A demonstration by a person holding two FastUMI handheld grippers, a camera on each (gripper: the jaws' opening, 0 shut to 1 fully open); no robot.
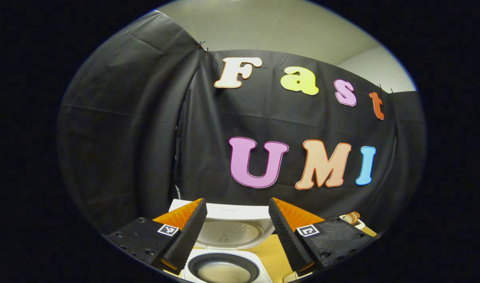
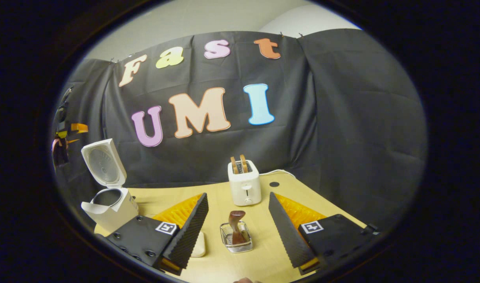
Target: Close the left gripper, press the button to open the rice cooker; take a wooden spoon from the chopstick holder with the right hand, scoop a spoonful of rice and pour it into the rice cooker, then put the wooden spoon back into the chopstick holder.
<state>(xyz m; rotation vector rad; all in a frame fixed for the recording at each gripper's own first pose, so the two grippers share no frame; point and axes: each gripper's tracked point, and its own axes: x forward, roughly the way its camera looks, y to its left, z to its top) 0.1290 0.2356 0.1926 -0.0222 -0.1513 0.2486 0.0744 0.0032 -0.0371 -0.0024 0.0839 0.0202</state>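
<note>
The white rice cooker (image 2: 116, 210) stands open at the table's left, its lid (image 2: 102, 161) raised. In the left gripper view I look down at its inner pot (image 1: 224, 269), with pale contents inside and the lid (image 1: 228, 232) upright behind it. My left gripper (image 1: 237, 202) hovers open above the cooker, holding nothing. The wooden spoon (image 2: 237, 226) stands in the wire chopstick holder (image 2: 236, 243) on the table. My right gripper (image 2: 238, 196) is open, and the spoon lies ahead between its fingers, untouched.
A white toaster (image 2: 244, 184) with two bread slices stands behind the holder, its cord running right. A pale flat object (image 2: 198, 244) lies by the right gripper's left finger. The left gripper (image 2: 67, 133) and a hand show at the far left. The wooden table (image 2: 271, 259) ends near the cloth wall.
</note>
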